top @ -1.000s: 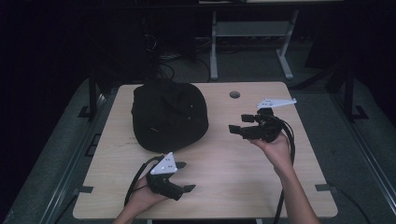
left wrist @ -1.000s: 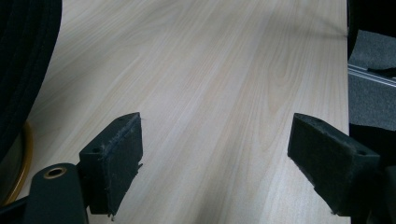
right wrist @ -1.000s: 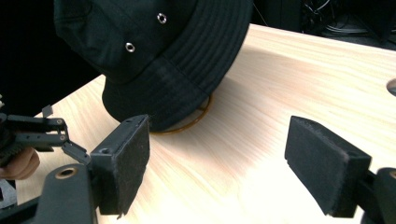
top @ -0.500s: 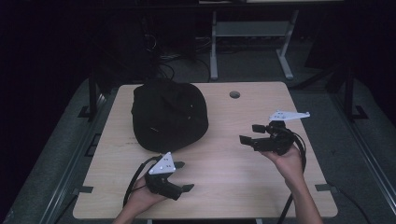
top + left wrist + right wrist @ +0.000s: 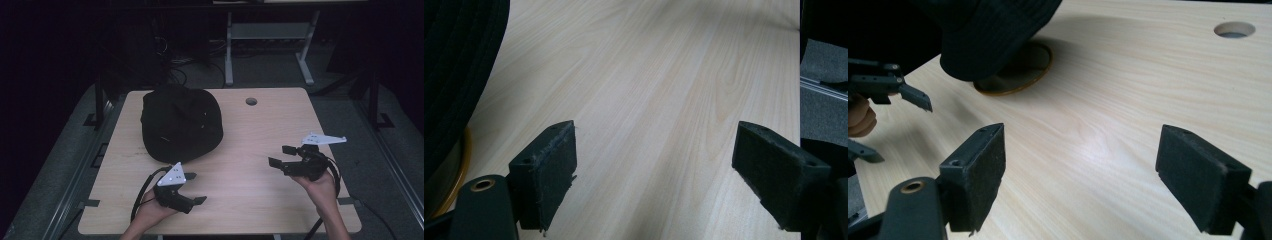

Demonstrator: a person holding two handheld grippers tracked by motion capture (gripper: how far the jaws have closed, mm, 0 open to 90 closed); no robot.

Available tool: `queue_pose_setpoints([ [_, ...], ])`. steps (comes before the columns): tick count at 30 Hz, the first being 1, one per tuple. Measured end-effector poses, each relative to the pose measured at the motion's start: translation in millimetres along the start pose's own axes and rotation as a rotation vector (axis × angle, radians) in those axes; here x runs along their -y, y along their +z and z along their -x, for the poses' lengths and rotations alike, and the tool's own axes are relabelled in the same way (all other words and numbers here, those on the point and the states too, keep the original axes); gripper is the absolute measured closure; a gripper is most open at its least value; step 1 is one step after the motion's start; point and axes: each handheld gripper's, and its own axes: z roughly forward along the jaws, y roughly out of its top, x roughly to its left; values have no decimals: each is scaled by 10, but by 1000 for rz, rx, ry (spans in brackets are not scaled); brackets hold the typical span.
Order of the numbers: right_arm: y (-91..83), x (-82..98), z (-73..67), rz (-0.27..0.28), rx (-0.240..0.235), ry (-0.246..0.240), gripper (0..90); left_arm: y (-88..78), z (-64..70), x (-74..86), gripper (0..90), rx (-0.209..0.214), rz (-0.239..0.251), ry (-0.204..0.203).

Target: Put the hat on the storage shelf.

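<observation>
On the left part of the light wooden bench lies a black knitted cloth, bunched into a rounded heap; it looks like a hat or a cover, but I cannot tell which. In the right gripper view a brownish round rim shows under its edge, lying on the wood. Just in front of the cloth, near the front edge of the bench, the left hand-held gripper is held low by the person's left hand; its jaws are apart with nothing between them, and it does not touch the cloth. A round cable hole is in the bench near the far edge. On the right side, well apart from the cloth, the right hand-held gripper is held above the bench, jaws apart and empty, pointing toward the left.
</observation>
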Motion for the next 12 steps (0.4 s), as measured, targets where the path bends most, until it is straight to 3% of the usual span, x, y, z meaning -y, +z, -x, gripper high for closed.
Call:
queue_pose_setpoints([
  [12, -116, 344, -51, 30, 14, 5, 188, -36, -28, 7, 176, -11, 16, -22],
])
